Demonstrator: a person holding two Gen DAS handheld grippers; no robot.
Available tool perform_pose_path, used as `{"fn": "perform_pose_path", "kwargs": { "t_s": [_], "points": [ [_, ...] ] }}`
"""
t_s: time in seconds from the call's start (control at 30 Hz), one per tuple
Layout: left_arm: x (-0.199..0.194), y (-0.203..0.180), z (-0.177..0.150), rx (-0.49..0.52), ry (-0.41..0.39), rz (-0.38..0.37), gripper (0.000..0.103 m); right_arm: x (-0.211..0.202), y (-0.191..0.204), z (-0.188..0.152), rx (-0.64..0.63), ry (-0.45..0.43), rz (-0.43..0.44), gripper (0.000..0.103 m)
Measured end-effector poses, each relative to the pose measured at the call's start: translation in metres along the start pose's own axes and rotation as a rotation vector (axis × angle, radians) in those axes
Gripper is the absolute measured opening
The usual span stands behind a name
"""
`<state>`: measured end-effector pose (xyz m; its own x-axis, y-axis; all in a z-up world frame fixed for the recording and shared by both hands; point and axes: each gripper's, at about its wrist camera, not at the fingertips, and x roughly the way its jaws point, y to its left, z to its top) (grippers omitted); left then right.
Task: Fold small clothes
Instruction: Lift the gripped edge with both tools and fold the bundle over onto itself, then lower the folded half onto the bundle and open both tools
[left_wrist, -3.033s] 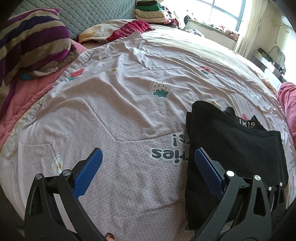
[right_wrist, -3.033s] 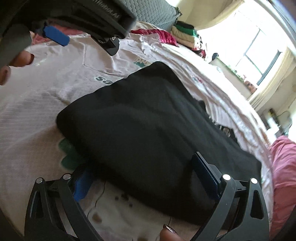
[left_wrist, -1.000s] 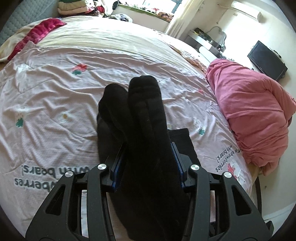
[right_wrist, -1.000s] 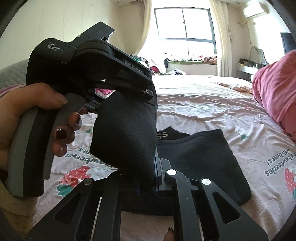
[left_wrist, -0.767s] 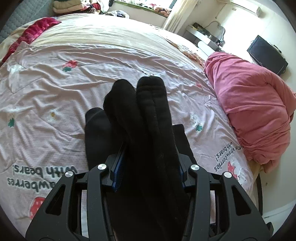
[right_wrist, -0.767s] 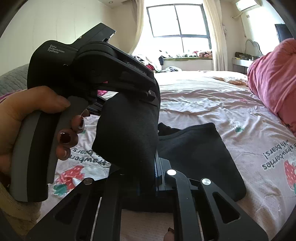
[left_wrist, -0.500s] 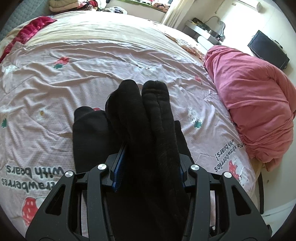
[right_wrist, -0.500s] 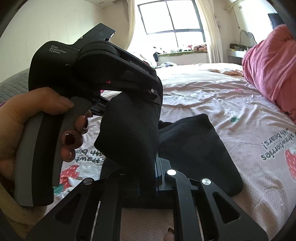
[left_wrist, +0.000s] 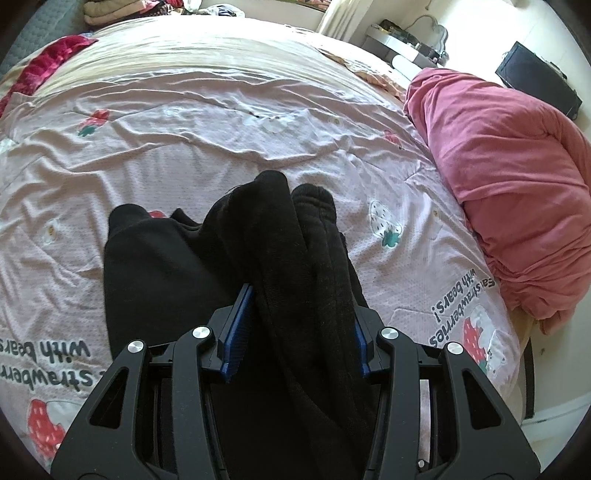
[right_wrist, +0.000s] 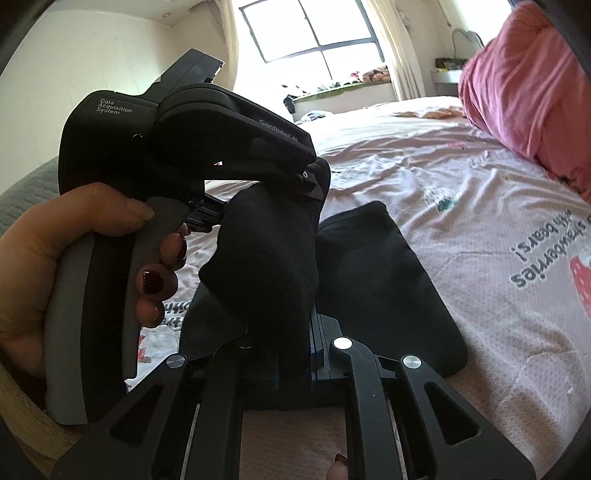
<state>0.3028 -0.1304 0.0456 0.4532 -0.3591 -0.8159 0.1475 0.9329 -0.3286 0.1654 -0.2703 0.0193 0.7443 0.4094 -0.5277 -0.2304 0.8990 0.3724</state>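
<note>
A black garment (left_wrist: 159, 266) lies partly on the pink strawberry-print bedsheet (left_wrist: 221, 122), and a thick fold of it rises between my left gripper's blue pads (left_wrist: 238, 332). My left gripper (left_wrist: 299, 317) is shut on that bunched fold. In the right wrist view my right gripper (right_wrist: 291, 332) is shut tight on another raised part of the black garment (right_wrist: 266, 251), while the flat part (right_wrist: 373, 273) rests on the sheet beyond. The left gripper's body (right_wrist: 207, 125) and the hand (right_wrist: 74, 236) holding it sit just above and to the left, close to my right fingers.
A bunched pink duvet (left_wrist: 509, 192) fills the bed's right side, close to its edge. A red cloth (left_wrist: 48, 66) and a stack of folded clothes (left_wrist: 122, 7) lie at the far end. A window (right_wrist: 317, 33) is behind the bed.
Both grippers have sunk toward the bed with the black garment held. More of the garment now spreads on the sheet to the left of the left gripper.
</note>
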Motion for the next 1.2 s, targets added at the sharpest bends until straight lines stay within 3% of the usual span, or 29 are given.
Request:
{"fn": "perform_pose_path", "kwargs": {
  "t_s": [0.6,0.83,1.03,1.13,1.2],
  "points": [
    [0.018,-0.036,0.0,0.014,0.009,-0.057,0.037,-0.02,-0.038,-0.006,0.132,-0.031,-0.031,0.008],
    [0.042,-0.033,-0.006,0.008,0.066,-0.015,0.037,-0.011,-0.057,-0.019,0.228,0.044,-0.009,0.009],
    [0.045,-0.025,-0.011,-0.001,0.067,-0.02,0.037,-0.008,-0.069,-0.027,0.305,0.082,0.012,0.016],
    [0.044,-0.026,-0.012,0.008,0.064,-0.012,0.037,-0.011,-0.075,-0.026,0.331,0.092,0.039,0.024],
    [0.043,-0.025,-0.013,0.014,0.061,-0.005,0.038,-0.015,-0.077,-0.023,0.322,0.092,0.048,0.036]
  ]
}}
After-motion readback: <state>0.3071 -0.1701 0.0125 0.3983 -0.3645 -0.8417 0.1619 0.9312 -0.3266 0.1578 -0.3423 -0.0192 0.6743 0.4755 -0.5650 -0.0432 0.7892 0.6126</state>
